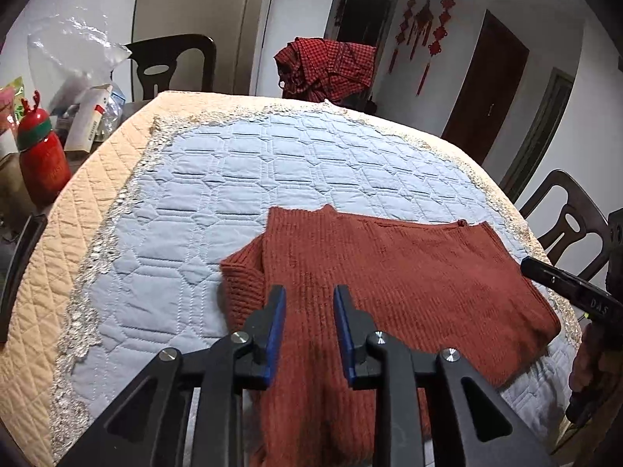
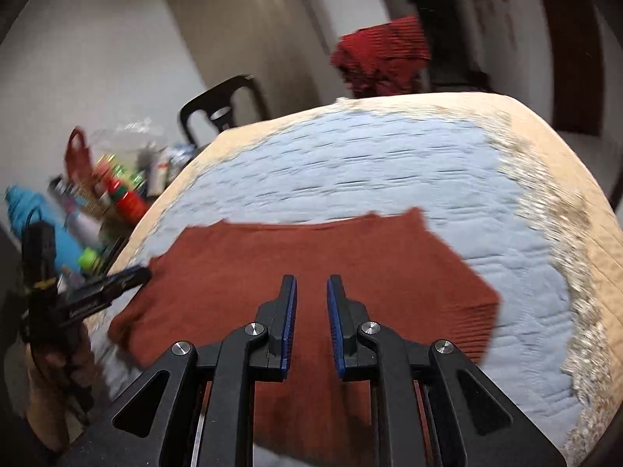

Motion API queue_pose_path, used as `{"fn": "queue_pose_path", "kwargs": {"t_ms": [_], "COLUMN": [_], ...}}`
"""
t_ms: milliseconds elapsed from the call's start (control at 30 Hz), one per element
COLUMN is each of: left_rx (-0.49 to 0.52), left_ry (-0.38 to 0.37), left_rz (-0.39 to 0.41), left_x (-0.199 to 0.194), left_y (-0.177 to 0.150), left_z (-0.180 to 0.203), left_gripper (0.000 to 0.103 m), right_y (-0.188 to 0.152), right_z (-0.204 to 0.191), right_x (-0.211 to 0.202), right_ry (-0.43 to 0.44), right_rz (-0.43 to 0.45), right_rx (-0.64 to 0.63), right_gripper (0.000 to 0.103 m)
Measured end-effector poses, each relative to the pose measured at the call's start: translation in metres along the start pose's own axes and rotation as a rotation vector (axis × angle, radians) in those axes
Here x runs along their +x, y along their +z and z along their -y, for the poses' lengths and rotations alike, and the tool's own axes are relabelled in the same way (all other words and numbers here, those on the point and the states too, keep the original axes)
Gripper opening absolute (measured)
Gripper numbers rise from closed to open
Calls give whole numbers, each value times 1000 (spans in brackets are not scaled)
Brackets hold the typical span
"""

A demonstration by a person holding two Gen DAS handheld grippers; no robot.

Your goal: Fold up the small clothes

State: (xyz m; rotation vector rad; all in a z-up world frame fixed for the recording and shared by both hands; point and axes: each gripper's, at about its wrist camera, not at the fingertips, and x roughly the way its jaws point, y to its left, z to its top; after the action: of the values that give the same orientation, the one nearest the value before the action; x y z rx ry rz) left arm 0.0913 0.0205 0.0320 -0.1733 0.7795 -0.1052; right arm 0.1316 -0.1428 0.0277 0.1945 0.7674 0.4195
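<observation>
White walls (image 1: 303, 11) enclose the room. A dark wooden door (image 1: 486, 89) stands at the right, with red knot ornaments (image 1: 424, 31) hanging on the wall beside it. Dark wooden chairs (image 1: 175, 66) stand round the table (image 1: 97, 179), which is covered by a quilted blue and beige cloth. A red checked cloth (image 1: 327, 70) is draped over the far chair. Clutter occupies the table's left end.

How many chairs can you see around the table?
3. One chair behind the table's far left corner, one at the far side draped in red checked cloth, one on the right. More may be hidden.
</observation>
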Motion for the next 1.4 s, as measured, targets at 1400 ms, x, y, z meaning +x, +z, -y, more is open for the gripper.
{"fn": "queue_pose_path", "kwargs": {"t_ms": [1400], "left_rx": [-233], "left_ry": [-171], "left_rz": [-71], "left_x": [38], "left_y": [-8], "left_z": [-51], "left_gripper": [46], "right_y": [-6], "right_z": [-55], "right_x": [80], "right_ry": [-20], "right_rz": [-152], "right_rx": [-142], "right_gripper": [16]}}
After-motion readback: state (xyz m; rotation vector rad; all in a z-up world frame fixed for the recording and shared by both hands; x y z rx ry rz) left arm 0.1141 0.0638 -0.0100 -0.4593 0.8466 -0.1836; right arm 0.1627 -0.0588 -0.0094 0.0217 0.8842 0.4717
